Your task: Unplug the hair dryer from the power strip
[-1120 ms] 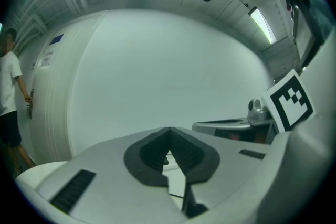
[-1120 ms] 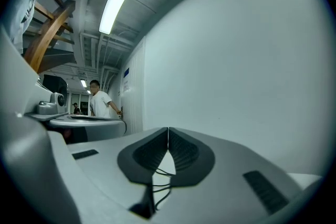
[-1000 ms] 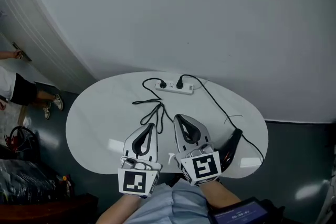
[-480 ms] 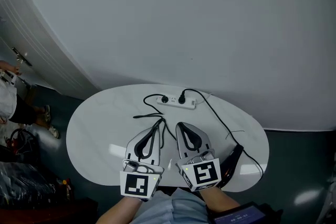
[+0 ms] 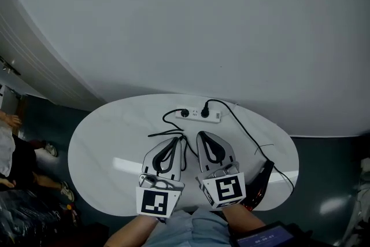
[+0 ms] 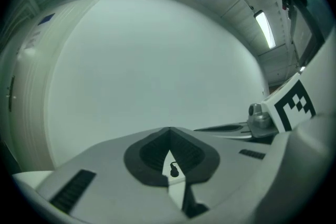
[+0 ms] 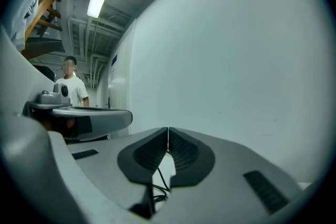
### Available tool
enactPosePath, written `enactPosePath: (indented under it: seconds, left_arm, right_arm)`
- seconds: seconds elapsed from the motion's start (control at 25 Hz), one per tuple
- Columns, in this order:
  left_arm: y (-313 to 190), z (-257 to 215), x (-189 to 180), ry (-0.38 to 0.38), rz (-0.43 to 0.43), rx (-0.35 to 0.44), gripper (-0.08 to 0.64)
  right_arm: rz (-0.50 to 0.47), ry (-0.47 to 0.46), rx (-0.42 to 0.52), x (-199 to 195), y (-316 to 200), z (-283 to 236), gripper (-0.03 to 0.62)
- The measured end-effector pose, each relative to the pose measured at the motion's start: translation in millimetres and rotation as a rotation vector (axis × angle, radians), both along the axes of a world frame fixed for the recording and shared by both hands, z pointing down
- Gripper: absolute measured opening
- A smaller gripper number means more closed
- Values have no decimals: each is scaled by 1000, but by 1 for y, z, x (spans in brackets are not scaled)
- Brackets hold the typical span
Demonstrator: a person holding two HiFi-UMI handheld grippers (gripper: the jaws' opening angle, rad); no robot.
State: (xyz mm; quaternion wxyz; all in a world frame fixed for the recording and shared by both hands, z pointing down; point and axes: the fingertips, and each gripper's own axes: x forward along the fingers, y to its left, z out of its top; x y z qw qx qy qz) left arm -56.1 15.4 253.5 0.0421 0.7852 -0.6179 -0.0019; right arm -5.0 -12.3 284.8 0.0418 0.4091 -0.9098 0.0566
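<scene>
A white power strip (image 5: 198, 115) lies at the far side of the oval white table (image 5: 104, 142), with two black plugs in it. The right plug (image 5: 204, 113) carries a cord (image 5: 245, 135) that runs to the black hair dryer (image 5: 260, 181) at the table's right front edge. My left gripper (image 5: 176, 140) and right gripper (image 5: 202, 136) hover side by side just short of the strip, both shut and empty. In the left gripper view the jaws (image 6: 169, 131) meet at the tips, with a plug (image 6: 174, 169) showing below them. The right gripper (image 7: 168, 131) is also closed.
A second black cord (image 5: 165, 133) from the left plug (image 5: 185, 113) lies looped on the table under the left gripper. A large white curved wall (image 5: 202, 26) rises behind the table. A person (image 7: 71, 86) stands far off to the left.
Both grippers have moved forward across the table toward the power strip, still shut. The head view has shifted a little, so the table sits lower in it.
</scene>
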Motion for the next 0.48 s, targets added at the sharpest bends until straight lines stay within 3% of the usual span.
enactPosePath:
  seconds: [0.48]
  left_arm:
    - [-31, 24, -24, 30, 25, -54, 1]
  right_arm:
    - [53, 29, -46, -15, -31, 28, 2]
